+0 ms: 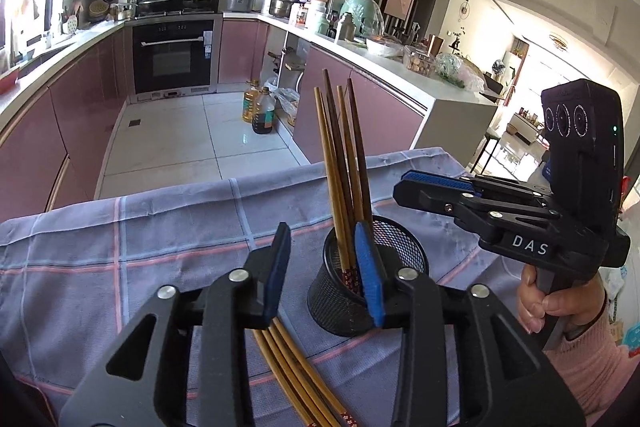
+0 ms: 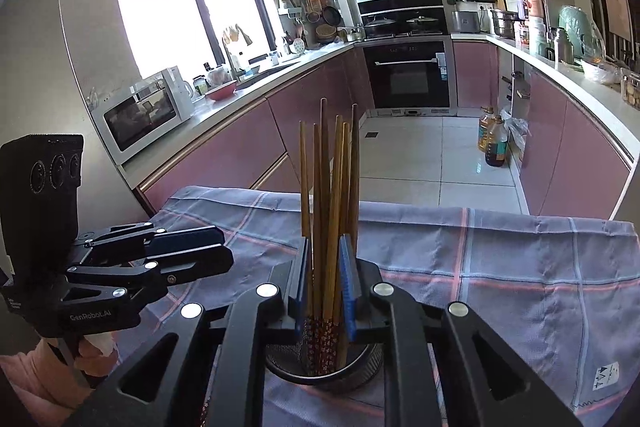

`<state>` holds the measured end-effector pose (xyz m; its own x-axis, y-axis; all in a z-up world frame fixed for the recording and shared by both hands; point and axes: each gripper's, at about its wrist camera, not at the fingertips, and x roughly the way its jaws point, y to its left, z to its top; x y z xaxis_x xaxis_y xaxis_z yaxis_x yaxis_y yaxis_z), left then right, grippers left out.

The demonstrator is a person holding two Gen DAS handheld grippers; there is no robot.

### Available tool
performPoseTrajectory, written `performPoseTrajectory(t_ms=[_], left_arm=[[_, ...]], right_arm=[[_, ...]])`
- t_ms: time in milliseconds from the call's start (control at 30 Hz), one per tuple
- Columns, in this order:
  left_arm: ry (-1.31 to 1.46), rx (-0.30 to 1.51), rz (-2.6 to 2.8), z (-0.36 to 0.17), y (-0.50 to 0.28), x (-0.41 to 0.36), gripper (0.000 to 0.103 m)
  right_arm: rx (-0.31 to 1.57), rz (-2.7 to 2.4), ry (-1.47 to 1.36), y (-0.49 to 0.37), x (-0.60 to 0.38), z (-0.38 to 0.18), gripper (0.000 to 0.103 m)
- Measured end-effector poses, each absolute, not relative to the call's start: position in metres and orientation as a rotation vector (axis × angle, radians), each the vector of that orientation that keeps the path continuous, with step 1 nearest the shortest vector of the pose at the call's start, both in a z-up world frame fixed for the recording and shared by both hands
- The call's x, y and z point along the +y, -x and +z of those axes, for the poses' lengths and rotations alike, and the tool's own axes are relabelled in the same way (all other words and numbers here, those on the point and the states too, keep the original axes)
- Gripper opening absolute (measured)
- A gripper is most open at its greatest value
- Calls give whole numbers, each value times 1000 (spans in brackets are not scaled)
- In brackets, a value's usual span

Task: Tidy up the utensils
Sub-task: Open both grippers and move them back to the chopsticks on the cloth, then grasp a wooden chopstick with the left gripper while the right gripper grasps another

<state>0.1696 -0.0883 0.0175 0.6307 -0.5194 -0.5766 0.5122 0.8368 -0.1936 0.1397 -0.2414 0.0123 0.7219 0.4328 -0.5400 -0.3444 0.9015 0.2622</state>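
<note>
A bundle of chopsticks (image 2: 328, 227) is seen standing upright in a black mesh cup (image 1: 362, 291) on the cloth-covered worktop (image 1: 120, 247). Only in the right wrist view is the right tool (image 2: 325, 287) shown with its blue pads flanking the bundle, contact unclear. Only in the left wrist view are loose chopsticks (image 1: 296, 379) seen lying beneath the released left tool (image 1: 324, 275).
</note>
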Motion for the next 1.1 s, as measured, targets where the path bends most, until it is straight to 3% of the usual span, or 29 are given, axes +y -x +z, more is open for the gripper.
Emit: performPoseTrajectory(t_ms=[67, 300, 633, 1100], left_arm=[[-4, 628, -568, 18, -158, -81, 49], [-67, 631, -495, -8, -125, -56, 63], [-120, 805, -406, -86, -106, -31, 65], [-109, 874, -421, -104, -104, -41, 65]], right_arm=[[613, 458, -145, -126, -240, 15, 21], [575, 565, -106, -75, -224, 10, 41], [771, 578, -98, -69, -191, -57, 43], [886, 521, -44, -78, -158, -94, 42]])
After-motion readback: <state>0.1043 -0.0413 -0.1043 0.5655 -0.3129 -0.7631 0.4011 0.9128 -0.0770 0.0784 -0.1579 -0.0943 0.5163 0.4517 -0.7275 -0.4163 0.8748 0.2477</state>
